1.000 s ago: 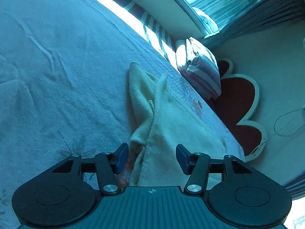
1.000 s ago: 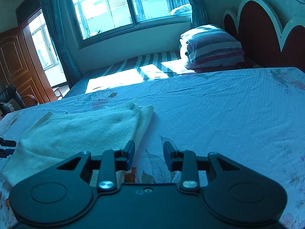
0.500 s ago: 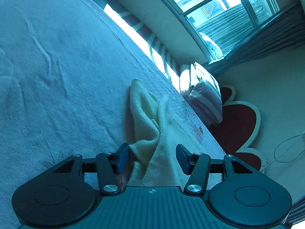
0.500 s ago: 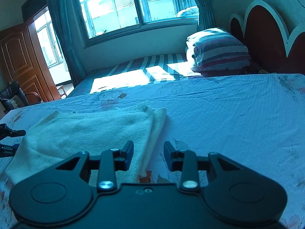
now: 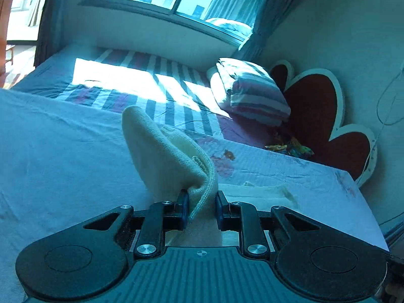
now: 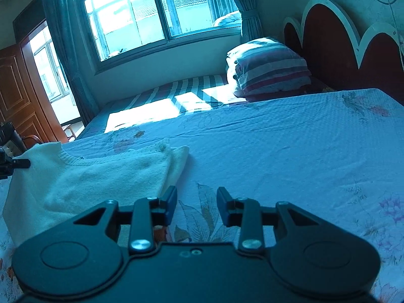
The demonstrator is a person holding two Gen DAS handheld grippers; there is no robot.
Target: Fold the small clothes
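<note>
A small cream knitted garment (image 6: 96, 176) lies on the bed sheet (image 6: 290, 156), its left part lifted off the bed. In the left wrist view my left gripper (image 5: 200, 203) has its jaws closing on a bunched ribbed edge of the garment (image 5: 171, 159), and the pads press the cloth, which rises in a fold ahead of the fingers. My left gripper's tip (image 6: 17, 162) shows at the left border of the right wrist view. My right gripper (image 6: 197, 203) hovers open over the sheet, just right of the garment's near corner, with nothing between its fingers.
A striped pillow (image 6: 267, 73) lies at the far side beside a red scalloped headboard (image 6: 335, 50). A striped mattress strip (image 6: 164, 96) in sunlight runs under the window (image 6: 151, 15). A wooden door (image 6: 17, 96) stands far left. The bed's right edge (image 5: 366, 207) is close.
My left gripper has closed on the garment's edge, risen and rolled, lifting that side off the bed. The right gripper has barely shifted and stays open.
</note>
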